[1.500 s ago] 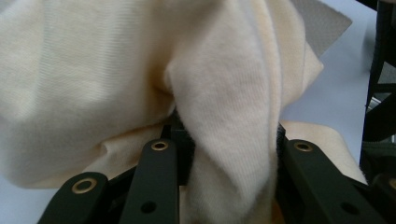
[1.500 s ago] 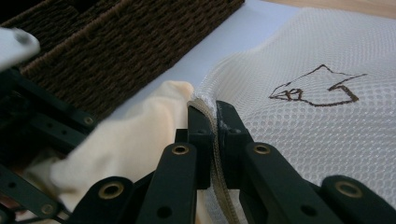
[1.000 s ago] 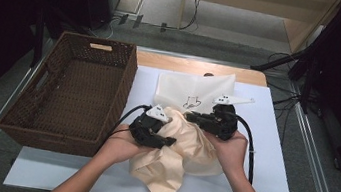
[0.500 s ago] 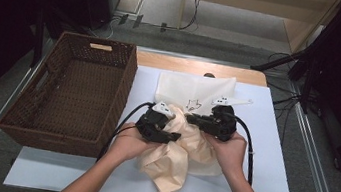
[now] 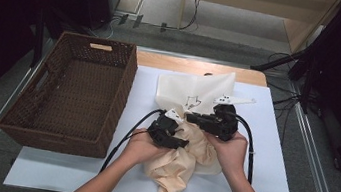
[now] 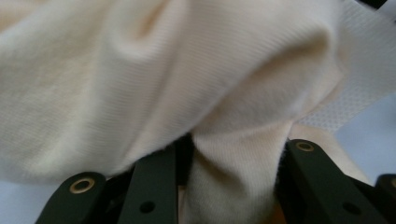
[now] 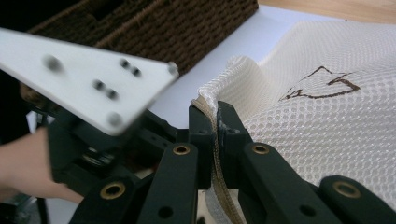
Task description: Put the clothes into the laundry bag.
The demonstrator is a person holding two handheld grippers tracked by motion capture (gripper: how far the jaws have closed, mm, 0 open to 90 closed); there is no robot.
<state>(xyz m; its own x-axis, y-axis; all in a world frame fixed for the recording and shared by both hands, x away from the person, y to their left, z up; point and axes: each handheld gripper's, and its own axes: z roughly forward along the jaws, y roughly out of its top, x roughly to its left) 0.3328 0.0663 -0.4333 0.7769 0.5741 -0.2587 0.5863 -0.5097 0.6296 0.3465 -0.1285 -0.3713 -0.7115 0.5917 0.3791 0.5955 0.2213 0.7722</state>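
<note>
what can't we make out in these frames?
- Mesh bag opening: in the high view, both grippers and the cream garment cover it.
- Left gripper pad contact: in the left gripper view, cloth drapes over the jaws.
- Bag's drawn mark: too small and partial to identify in either view.

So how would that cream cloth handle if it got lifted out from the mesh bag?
Probably floppy: the cream cloth lies bunched in soft folds. It likely weighs little and would drape from the left gripper. The ribbed knit looks grippy rather than slippery, though it may catch on the mesh bag.

Lab: framed table (image 5: 300, 129), floor cables (image 5: 284, 59)
</note>
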